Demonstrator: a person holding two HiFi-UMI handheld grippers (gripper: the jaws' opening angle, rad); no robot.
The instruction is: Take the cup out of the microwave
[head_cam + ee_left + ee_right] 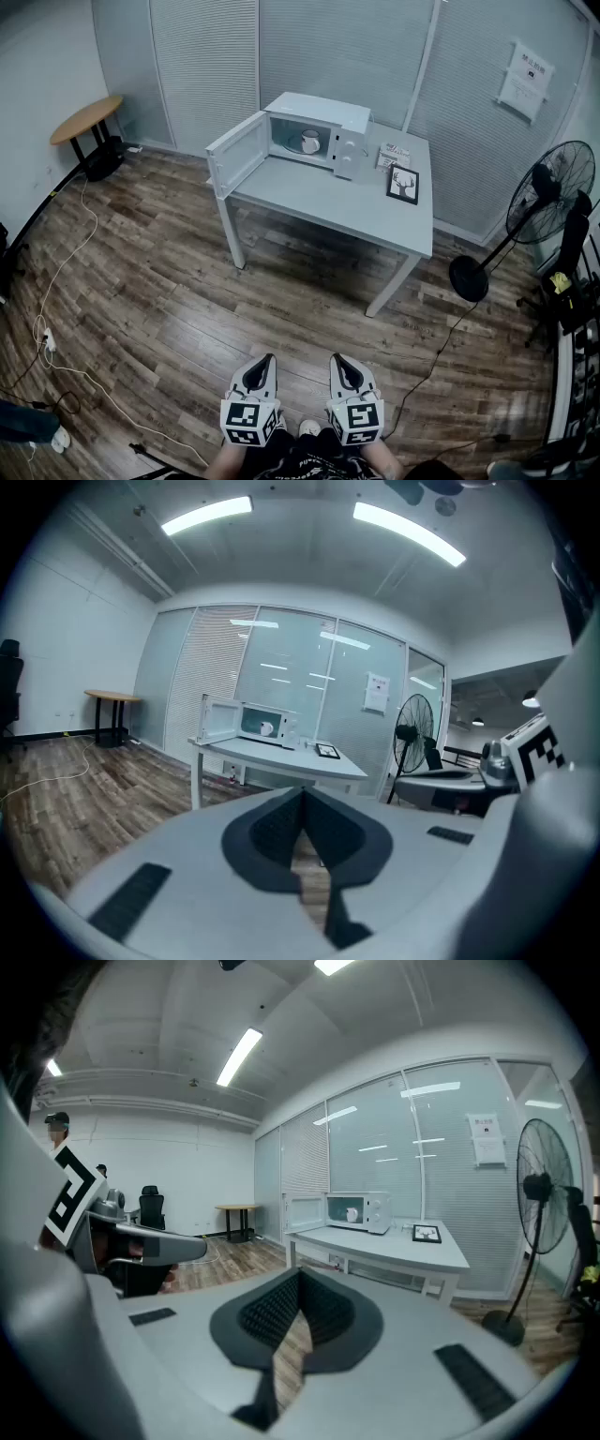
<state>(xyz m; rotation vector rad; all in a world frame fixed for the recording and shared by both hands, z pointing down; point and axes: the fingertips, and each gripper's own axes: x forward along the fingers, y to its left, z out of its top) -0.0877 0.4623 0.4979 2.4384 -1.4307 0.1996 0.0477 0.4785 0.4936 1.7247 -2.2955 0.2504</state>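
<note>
A white microwave [317,134] stands on a pale grey table [370,211] across the room, its door [235,153] swung open to the left. Inside it sits a white cup [309,142], also visible small as the cup [267,727] and the cup [352,1213] in the gripper views. Both grippers are held low, close to the person, far from the table. My left gripper [262,365] and right gripper [340,363] are shut with nothing between the pads. The left gripper [302,808] and the right gripper [298,1290] point toward the table.
A framed picture [403,184] and a small card [393,155] lie on the table right of the microwave. A black standing fan [544,201] is at the right, a round wooden side table [86,119] at the far left. Cables [56,309] trail over the wooden floor.
</note>
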